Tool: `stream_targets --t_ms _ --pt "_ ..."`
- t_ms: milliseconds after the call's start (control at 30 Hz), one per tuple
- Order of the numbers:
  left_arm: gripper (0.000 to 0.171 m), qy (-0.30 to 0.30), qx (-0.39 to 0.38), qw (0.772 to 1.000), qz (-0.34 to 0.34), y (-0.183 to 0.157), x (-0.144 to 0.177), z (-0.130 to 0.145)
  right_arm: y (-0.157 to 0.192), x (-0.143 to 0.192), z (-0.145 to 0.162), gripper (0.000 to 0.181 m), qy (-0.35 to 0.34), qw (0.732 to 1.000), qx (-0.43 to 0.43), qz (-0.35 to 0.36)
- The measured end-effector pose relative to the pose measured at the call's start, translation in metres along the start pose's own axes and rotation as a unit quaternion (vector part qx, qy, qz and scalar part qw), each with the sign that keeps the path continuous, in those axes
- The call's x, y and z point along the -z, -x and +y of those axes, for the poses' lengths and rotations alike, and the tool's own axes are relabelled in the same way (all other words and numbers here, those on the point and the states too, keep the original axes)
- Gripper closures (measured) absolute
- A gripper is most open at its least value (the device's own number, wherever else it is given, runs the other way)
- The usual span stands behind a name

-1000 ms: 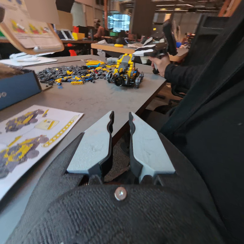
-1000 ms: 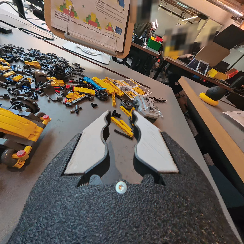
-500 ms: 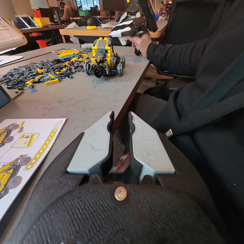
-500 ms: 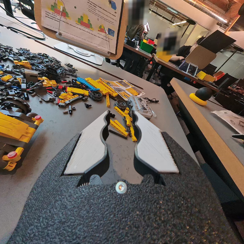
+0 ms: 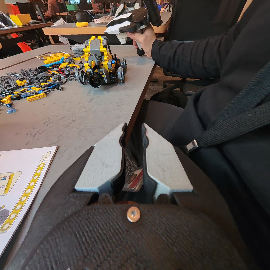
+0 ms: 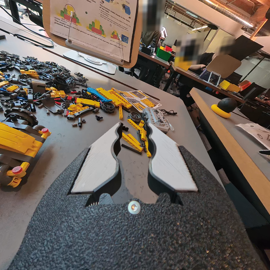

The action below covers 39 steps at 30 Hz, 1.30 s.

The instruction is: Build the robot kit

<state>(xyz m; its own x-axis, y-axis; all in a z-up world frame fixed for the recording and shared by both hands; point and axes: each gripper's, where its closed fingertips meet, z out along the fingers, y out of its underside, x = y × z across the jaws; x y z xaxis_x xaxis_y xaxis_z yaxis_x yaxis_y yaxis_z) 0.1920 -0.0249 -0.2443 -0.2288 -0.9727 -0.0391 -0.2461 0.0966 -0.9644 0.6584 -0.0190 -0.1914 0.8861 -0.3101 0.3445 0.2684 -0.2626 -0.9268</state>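
Note:
My left gripper is open by a narrow gap and empty. It hangs over the near edge of the grey table, above a person's dark-clothed lap. A yellow and grey brick vehicle stands farther along the table. My right gripper is open and empty, low over the table, with yellow beams and a black axle lying between and just beyond its fingertips. A grey battery box lies just past them. The vehicle is to its left. The right gripper also shows in the left wrist view, held by a hand.
A pile of loose black, yellow and blue pieces covers the table's left part and shows in the left wrist view. An open instruction booklet lies near my left gripper. A sheet on a stand is at the back. A second table is right. My right fingertips sit around 45 cm from my left ones.
My left gripper has swung right toward the table edge; the blue box and the stand have left its view and the vehicle looks nearer. The right gripper has barely moved.

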Motion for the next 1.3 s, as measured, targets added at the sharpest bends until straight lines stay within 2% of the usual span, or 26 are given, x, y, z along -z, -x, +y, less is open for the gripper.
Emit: stream_targets --t_ms 1033,1100,1133,1167,1233,1267,1300 --pt "0.156 0.01 0.027 1.0 0.005 0.006 -0.005 0.005 -0.009 -0.002 0.008 0.157 0.022 0.999 0.006 0.028" --pt "0.156 0.01 0.025 1.0 0.003 0.007 -0.004 0.005 -0.008 -0.002 0.012 0.164 0.036 0.999 -0.004 0.023" --pt "0.156 0.01 0.025 1.0 0.002 0.007 -0.004 0.004 -0.006 -0.001 0.014 0.181 0.046 0.999 -0.006 0.016" --pt "0.156 0.01 0.026 1.0 0.0 0.008 -0.004 0.004 -0.009 0.001 0.013 0.181 0.046 0.999 -0.003 0.029" --pt "0.158 0.01 0.03 0.999 -0.009 0.011 -0.004 0.003 -0.024 0.017 -0.001 0.181 0.013 0.995 0.007 0.096" --pt "0.16 0.01 0.032 0.999 -0.015 0.013 -0.003 0.003 -0.029 0.027 -0.009 0.181 -0.011 0.992 -0.019 0.122" --pt "0.162 0.01 0.034 0.999 -0.021 0.015 -0.003 0.003 -0.022 0.035 -0.02 0.181 -0.035 0.992 -0.056 0.107"
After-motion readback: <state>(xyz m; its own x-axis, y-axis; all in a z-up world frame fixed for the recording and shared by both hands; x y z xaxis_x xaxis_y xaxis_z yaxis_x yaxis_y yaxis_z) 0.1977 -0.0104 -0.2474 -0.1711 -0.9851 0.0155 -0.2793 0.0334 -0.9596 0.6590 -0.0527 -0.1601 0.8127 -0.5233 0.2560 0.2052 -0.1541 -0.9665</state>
